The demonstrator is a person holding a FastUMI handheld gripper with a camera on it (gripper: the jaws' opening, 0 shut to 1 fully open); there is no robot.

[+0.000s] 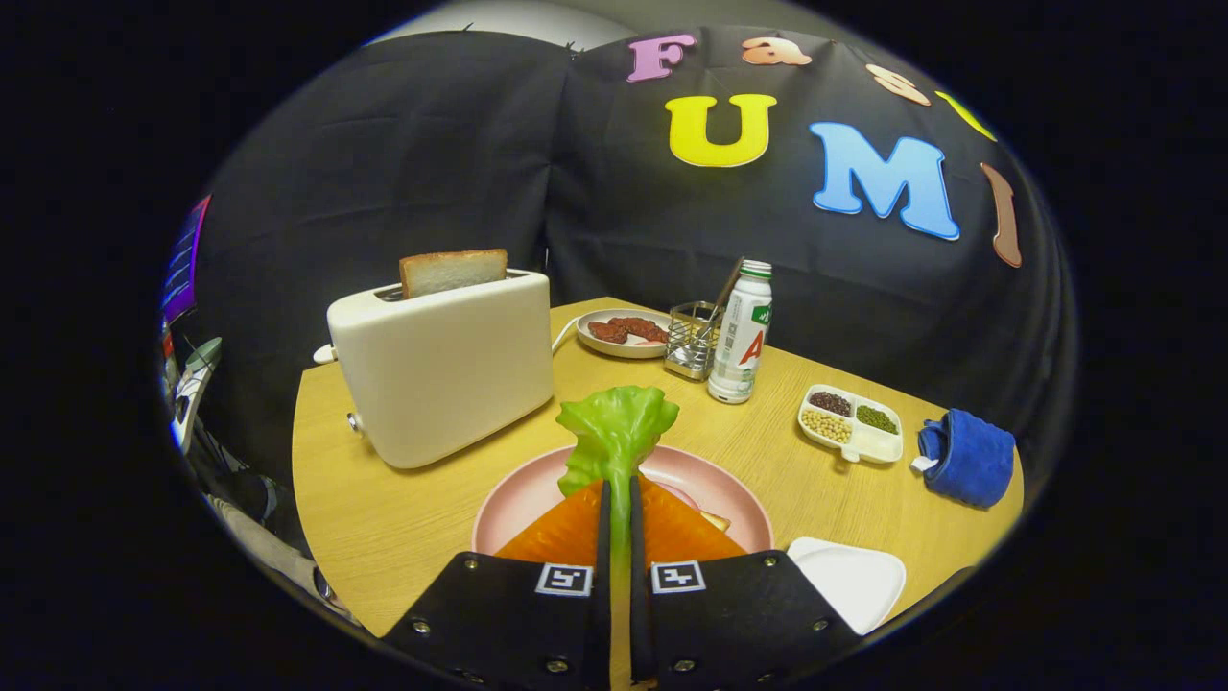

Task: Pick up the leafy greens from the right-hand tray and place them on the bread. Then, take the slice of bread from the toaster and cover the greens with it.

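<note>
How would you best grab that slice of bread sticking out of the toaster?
Grip the bread slice by its exposed top edge, coming straight down from above: it stands upright in the toaster slot, its lower part hidden. First the hand-held gripper, shut on the leafy greens, must release them.

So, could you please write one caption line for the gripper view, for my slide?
Gripper shut on the leafy greens, held above the pink plate; a bread slice waits in the toaster.

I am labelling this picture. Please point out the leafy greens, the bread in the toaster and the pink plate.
leafy greens [619, 422]: gripper view, ruffled top.
bread [453, 272]: gripper view, face above the toaster slot.
pink plate [720, 480]: gripper view, bare rim.
</note>
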